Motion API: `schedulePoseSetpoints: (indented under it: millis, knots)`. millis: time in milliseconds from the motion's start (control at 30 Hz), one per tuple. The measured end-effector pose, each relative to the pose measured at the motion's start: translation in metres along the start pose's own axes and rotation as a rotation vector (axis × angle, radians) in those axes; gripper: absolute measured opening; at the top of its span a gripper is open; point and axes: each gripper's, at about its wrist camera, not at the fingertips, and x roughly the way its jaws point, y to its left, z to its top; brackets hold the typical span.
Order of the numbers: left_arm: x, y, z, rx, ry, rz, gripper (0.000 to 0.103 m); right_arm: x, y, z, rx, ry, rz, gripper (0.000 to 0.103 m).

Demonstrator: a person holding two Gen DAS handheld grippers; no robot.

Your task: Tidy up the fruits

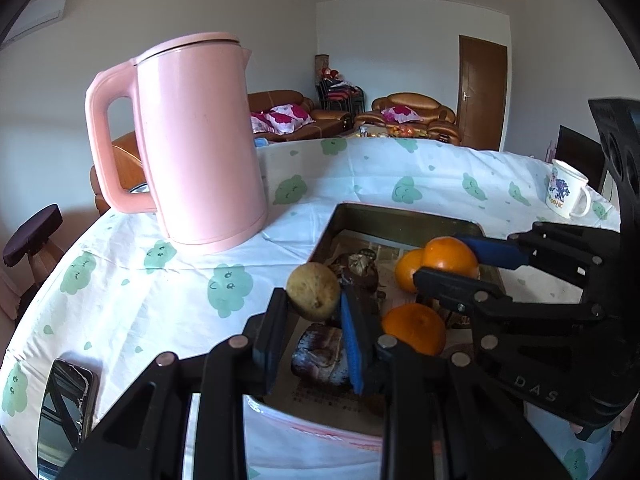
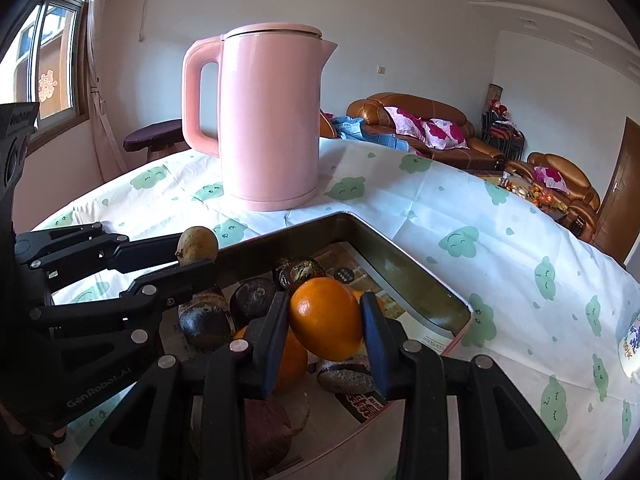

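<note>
My left gripper (image 1: 314, 300) is shut on a small brown fruit (image 1: 313, 290), held above the near left corner of a metal tray (image 1: 400, 216). My right gripper (image 2: 326, 316) is shut on an orange (image 2: 326, 320), held above the tray (image 2: 400, 272). Each gripper shows in the other view: the right gripper (image 1: 448, 260) holds its orange (image 1: 450, 254), the left gripper (image 2: 196, 256) holds the brown fruit (image 2: 197, 242). In the tray lie two more oranges (image 1: 416, 328), several dark brown fruits (image 2: 252, 300) and a dark purple one (image 1: 320, 354), on printed paper.
A pink kettle (image 1: 192, 144) stands on the cloth-covered table left of the tray. A phone (image 1: 66, 412) lies at the table's near left. A white printed mug (image 1: 568, 194) stands at the far right. Sofas and a door are behind.
</note>
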Motion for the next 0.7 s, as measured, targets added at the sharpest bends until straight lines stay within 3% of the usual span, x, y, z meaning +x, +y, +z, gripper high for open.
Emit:
schedulePoseSetpoints:
  millis: [200,400,467,700]
  knots:
    - [0.005,-0.003,-0.002,0.009,0.013,-0.002,0.033,0.004,-0.001,-0.005,0.005,0.02,0.02,0.039]
    - [-0.005,-0.001,-0.002,-0.018,-0.023,-0.003,0.051,-0.003,-0.005,-0.008,0.021,0.017,0.008,0.05]
    - [-0.014,-0.001,0.0,-0.023,-0.057,0.003,0.068,-0.01,-0.009,-0.008,0.039,-0.001,0.003,0.052]
    - [-0.034,-0.003,0.007,-0.032,-0.122,0.009,0.076,-0.045,-0.02,-0.009,0.074,-0.074,-0.042,0.059]
